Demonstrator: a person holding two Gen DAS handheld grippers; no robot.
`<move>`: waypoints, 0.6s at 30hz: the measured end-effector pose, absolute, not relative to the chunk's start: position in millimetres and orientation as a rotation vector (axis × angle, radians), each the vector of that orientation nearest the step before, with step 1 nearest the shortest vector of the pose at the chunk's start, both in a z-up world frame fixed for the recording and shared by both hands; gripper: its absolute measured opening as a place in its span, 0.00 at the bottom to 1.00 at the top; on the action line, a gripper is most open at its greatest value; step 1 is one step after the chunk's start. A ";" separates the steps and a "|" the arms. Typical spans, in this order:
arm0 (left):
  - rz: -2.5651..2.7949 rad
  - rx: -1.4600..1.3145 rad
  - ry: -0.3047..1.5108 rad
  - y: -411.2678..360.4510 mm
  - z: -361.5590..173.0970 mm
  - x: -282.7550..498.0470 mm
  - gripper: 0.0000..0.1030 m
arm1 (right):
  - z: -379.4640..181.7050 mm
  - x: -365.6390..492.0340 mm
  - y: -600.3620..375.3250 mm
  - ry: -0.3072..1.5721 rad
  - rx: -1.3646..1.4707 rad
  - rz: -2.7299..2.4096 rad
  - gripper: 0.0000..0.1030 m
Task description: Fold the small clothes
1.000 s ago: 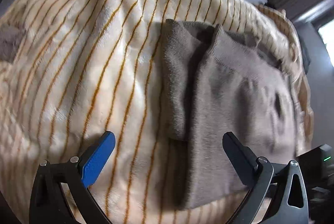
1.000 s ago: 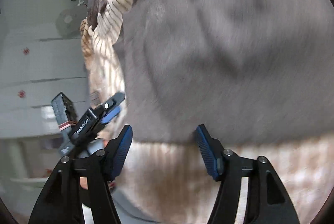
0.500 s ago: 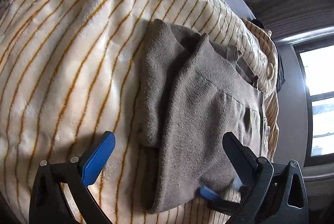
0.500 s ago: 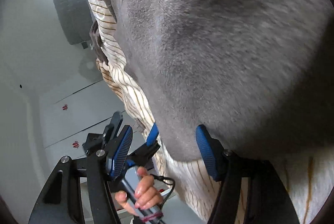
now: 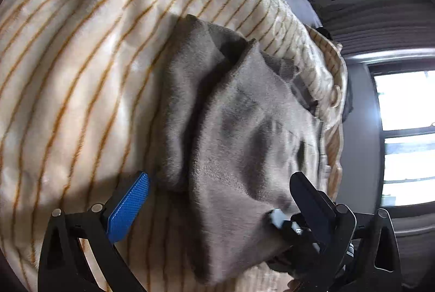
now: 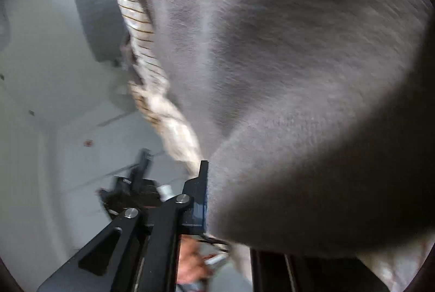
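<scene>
On the bed, near its right edge, a grey garment [image 5: 244,145] lies partly folded over the striped blanket [image 5: 81,74]. Left hand-held gripper [image 5: 217,199] has jaws spread wide, nothing pinched, straddling the garment's near edge. Right hand-held gripper [image 6: 208,194] is clamped onto the garment's near corner, fabric bunched over it.
</scene>
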State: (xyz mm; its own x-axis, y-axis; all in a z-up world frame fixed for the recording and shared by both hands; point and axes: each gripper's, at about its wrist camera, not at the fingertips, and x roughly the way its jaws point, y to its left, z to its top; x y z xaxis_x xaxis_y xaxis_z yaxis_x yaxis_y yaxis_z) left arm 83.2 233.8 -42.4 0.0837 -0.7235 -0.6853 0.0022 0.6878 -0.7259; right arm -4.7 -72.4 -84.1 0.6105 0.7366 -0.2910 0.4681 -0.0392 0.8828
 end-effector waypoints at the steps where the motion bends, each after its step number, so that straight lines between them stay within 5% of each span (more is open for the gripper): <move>1: -0.616 -0.671 1.399 233.1 -42.9 86.2 1.00 | -75.6 0.3 -75.4 0.992 1.651 0.318 0.08; 8: -0.733 -0.776 1.415 202.4 -47.9 117.6 1.00 | -33.8 24.1 -82.4 0.933 1.549 0.445 0.08; 15: -0.849 -0.577 1.381 148.3 -26.6 119.7 1.00 | -33.9 24.7 -89.7 0.978 1.470 0.450 0.08; 18: -0.780 -0.426 1.410 137.0 -36.1 116.6 0.86 | -44.6 13.5 -91.6 1.093 1.407 0.440 0.09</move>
State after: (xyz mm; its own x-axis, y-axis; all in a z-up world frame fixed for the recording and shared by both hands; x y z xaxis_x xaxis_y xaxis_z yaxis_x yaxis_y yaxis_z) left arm 116.6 137.0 -36.1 -0.0246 -0.7028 -0.7110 0.2291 0.6883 -0.6883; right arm 13.5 -91.6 -44.6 0.4801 0.8072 -0.3434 0.3448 0.1864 0.9200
